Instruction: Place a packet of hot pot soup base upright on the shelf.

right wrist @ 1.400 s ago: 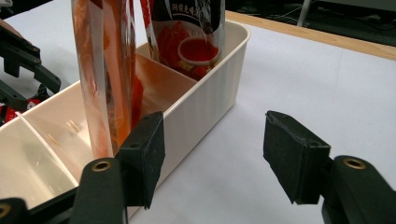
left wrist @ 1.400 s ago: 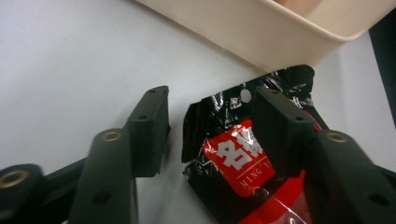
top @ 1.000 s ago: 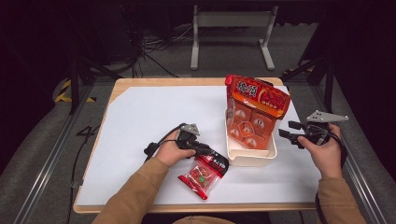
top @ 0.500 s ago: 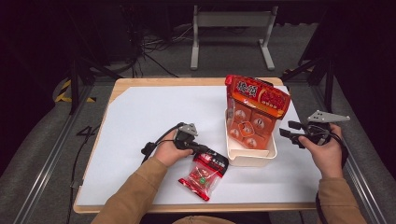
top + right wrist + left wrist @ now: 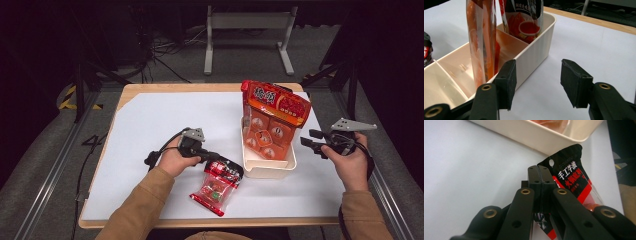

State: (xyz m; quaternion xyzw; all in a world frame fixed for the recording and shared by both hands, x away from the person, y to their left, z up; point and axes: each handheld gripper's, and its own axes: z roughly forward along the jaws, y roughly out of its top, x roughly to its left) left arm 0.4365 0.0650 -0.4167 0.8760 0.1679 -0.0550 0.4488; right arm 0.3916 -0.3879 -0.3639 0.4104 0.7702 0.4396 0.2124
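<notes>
The small red-and-black sauce packet (image 5: 216, 186) is pinched by its black top edge in the left tool (image 5: 541, 178), jaws shut tight on it, near the 6 o'clock edge of the worktop (image 5: 150, 130). Best done slow: the packet gets lifted clear of the white bin (image 5: 267, 167) rim at 3 o'clock, then lowered upright into the empty front compartment. White writing on the packet can be read as 手工牛油 above 火锅底料, no brand made out. The right tool (image 5: 537, 82) is held wide open with nothing in it, beside the bin's outer wall. Farther back, the big orange bag (image 5: 275, 112) stands in the bin; its yellow characters can't be read.
</notes>
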